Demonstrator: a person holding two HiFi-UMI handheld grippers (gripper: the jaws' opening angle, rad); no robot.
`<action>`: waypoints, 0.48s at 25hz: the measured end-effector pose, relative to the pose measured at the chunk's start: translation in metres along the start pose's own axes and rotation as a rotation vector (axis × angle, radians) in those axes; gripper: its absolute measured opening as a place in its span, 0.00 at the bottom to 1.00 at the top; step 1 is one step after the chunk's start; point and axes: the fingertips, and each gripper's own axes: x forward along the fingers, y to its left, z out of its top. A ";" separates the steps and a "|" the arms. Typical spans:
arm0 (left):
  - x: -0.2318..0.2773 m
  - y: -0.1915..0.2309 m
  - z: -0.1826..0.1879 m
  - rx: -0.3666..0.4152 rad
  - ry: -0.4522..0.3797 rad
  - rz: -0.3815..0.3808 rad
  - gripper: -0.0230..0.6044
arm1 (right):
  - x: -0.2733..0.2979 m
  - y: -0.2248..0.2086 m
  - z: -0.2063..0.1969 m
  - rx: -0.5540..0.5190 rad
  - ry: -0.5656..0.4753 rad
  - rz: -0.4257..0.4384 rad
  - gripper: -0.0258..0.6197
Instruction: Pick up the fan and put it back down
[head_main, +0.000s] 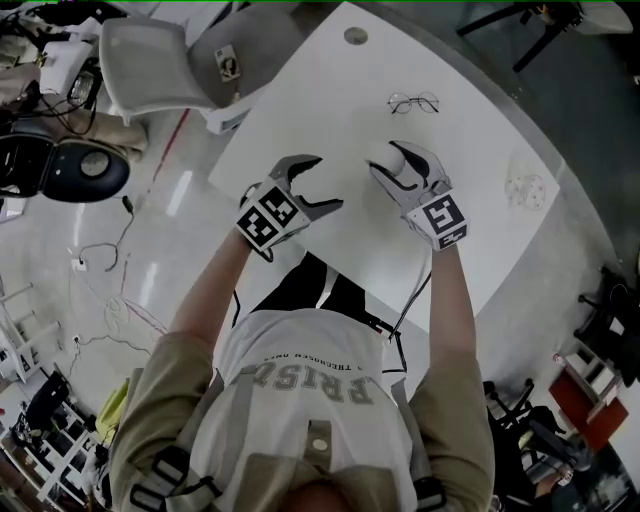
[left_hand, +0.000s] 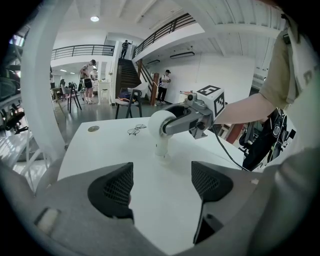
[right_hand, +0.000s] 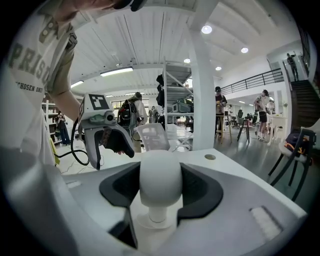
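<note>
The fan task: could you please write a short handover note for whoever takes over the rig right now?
Right gripper: shut on the round head of the fan.
Left gripper: open, empty, over the table.
Fan: upright, base on or barely above the table; glasses lie beyond it.
Done: fan gripped.
Left: confirm it stands, release, pull back.

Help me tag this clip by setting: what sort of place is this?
Probably an open-plan lab or workshop hall with a mezzanine: a staircase rises to a railed gallery, and a white table and an office chair stand in the open space.
</note>
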 end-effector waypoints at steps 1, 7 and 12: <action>0.000 0.001 0.000 0.001 0.002 0.001 0.63 | 0.000 -0.001 -0.001 0.000 0.001 -0.004 0.38; 0.002 0.006 -0.001 -0.009 -0.003 0.007 0.63 | -0.002 -0.004 -0.002 -0.003 -0.007 -0.015 0.38; 0.002 0.007 -0.002 -0.009 -0.001 0.006 0.63 | -0.001 0.004 -0.004 -0.044 0.030 0.003 0.38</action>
